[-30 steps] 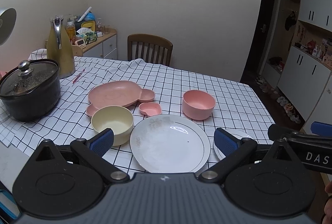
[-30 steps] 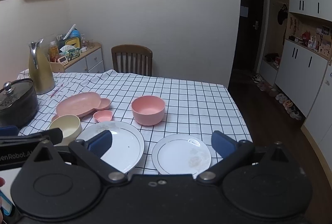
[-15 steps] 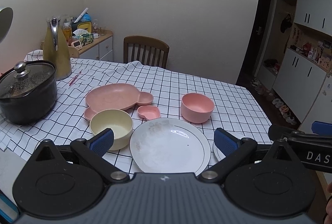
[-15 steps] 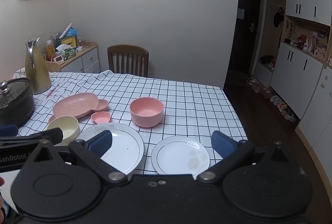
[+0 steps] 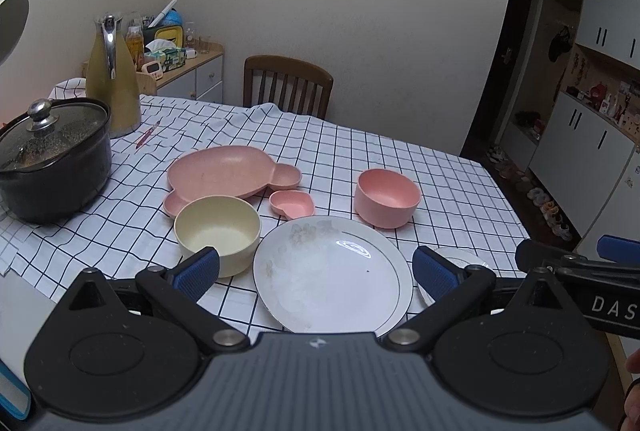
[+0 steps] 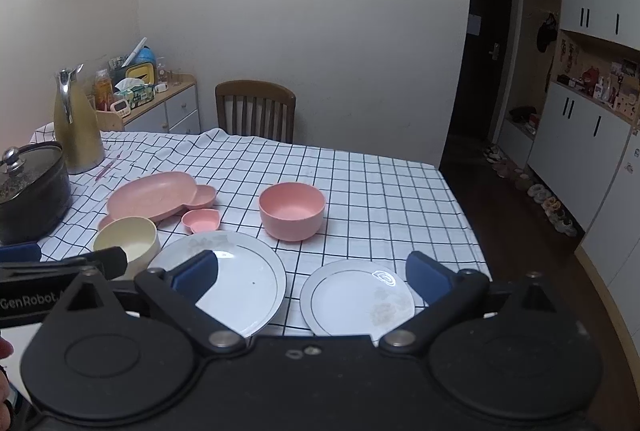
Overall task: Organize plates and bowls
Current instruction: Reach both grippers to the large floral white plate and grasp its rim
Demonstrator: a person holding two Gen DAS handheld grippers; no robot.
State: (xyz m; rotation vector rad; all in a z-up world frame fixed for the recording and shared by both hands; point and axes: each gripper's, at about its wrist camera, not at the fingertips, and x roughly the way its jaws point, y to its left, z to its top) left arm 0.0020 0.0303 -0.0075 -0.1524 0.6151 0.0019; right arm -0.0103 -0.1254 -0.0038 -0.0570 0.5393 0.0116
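Since 1 second ago both cameras are showing the crockery slightly differently framed, the pot sitting lower in the left view, so the grippers are drifting a little while no dish is moving; by my reading the sorting is not yet starting.

The checked table (image 6: 392, 191) is carrying everything. The black lidded pot (image 5: 52, 167) is standing at its left edge. The pink bear-shaped plate (image 5: 224, 171) is lying with its long axis running left to right, its ears pointing right toward the pink bowl (image 6: 291, 209). The large white plate (image 5: 332, 271) is lying flat at the near edge, the cream bowl (image 5: 218, 231) just beside it on the left. The small white plate (image 6: 358, 297) is lying to its right. The little pink dish (image 5: 291, 203) is sitting between the bear plate and the large plate.

The left gripper (image 5: 316, 267) is hovering wide apart over the large plate, holding nothing. The right gripper (image 6: 312, 273) is equally wide, empty, above the 2 white plates.
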